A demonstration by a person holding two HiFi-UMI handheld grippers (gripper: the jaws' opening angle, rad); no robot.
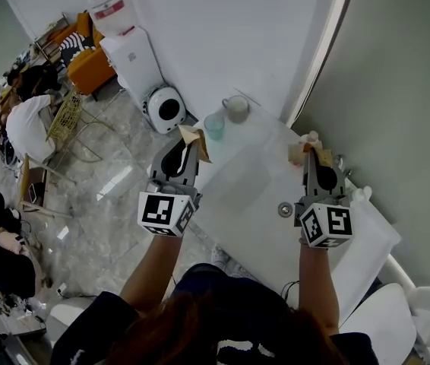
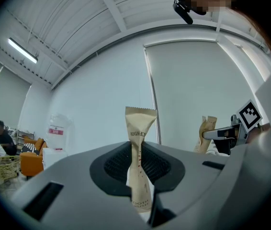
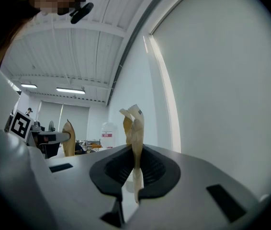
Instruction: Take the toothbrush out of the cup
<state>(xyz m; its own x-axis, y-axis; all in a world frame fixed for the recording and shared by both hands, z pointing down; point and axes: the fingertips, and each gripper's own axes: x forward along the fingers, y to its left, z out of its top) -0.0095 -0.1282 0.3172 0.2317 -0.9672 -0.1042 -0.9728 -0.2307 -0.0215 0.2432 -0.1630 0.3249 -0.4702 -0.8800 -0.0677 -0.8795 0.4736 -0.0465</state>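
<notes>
Both grippers are held level above the white table (image 1: 253,181), well apart from each other. My left gripper (image 1: 188,144) is shut on a brown paper toothbrush packet (image 2: 139,128) that stands upright between its jaws, printed side towards the camera. My right gripper (image 1: 315,152) is shut on a crumpled, torn strip of the same brown paper (image 3: 134,128). A translucent teal cup (image 1: 214,125) and a grey cup (image 1: 236,108) stand at the table's far end, beyond the left gripper. No bare toothbrush shows in any view.
A small round metal piece (image 1: 285,209) lies on the table between the grippers. A white round appliance (image 1: 165,109) and a water dispenser (image 1: 128,48) stand on the floor to the left. A white chair (image 1: 382,318) is at the near right. People sit far left.
</notes>
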